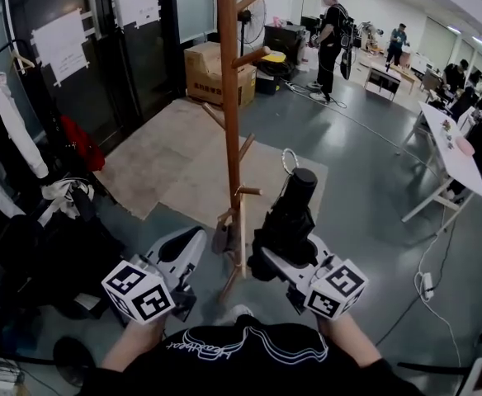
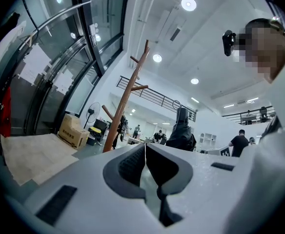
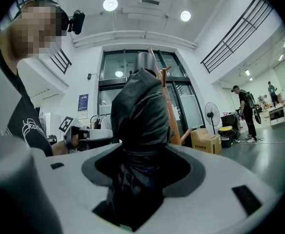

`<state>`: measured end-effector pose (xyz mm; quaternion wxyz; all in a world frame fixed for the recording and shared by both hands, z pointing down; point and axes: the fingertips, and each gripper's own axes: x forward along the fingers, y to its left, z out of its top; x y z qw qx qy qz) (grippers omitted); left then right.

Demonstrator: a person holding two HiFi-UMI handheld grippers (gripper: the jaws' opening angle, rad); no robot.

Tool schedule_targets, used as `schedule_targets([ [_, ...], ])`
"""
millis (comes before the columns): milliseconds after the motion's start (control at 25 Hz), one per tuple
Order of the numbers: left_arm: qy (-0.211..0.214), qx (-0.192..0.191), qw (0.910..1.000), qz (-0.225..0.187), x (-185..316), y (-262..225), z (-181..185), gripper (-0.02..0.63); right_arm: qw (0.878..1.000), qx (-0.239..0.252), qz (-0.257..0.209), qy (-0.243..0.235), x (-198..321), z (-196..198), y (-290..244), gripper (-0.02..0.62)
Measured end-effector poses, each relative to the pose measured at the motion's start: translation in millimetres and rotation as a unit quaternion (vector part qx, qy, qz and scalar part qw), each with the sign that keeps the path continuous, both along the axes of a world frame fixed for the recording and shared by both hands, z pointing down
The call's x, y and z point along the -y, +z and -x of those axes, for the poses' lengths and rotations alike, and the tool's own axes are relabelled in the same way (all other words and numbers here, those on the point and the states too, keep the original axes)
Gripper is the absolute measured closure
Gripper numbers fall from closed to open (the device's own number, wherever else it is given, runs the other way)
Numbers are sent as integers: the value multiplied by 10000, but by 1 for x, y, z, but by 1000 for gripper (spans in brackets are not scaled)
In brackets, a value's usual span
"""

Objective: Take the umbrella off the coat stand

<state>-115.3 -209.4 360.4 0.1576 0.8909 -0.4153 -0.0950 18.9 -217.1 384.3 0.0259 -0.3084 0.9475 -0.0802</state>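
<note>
Beside coat stand (image 1: 229, 97): right gripper (image 1: 284, 258) fingers pinch umbrella (image 1: 295, 205); left gripper (image 1: 193, 242) fingers pressed together; box (image 1: 212, 68) print unreadable.

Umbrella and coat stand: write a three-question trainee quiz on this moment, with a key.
1. Multiple choice: which gripper grips the umbrella? A) left gripper B) right gripper C) neither
2. True or false: the umbrella hangs on no peg of the coat stand.
3. Fill in: the left gripper's jaws are ____, with nothing between them.

Key: 1 B; 2 true; 3 shut.
</note>
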Motion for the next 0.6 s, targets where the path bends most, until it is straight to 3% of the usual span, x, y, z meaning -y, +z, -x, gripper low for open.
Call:
schedule_targets([
  [600,9,-51,10000,7,0,-2,0,597,10000,-85,48,-5,1,1,3,344],
])
